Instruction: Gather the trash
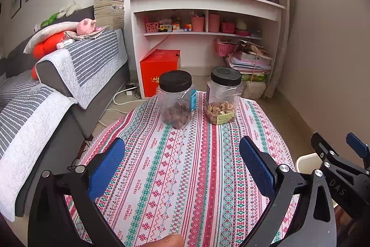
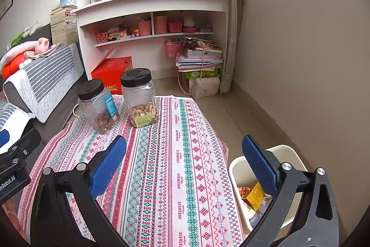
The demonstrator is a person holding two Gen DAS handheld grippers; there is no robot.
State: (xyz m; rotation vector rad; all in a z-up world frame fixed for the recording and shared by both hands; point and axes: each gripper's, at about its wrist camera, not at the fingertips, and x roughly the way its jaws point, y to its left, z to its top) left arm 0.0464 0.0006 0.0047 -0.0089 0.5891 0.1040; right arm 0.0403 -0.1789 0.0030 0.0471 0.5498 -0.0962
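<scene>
Pink-green patterned tablecloth (image 1: 185, 177) (black-lidded jars (image 1: 177, 98))

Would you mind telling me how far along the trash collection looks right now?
Mostly done, it seems: wrappers already lie in the bin, and the tablecloth holds only two lidded jars. Nothing is in hand; the left gripper and right gripper are open. No loose trash is visible.

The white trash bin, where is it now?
In the right wrist view, the white trash bin stands on the floor by the table's right edge, wrappers inside.
</scene>
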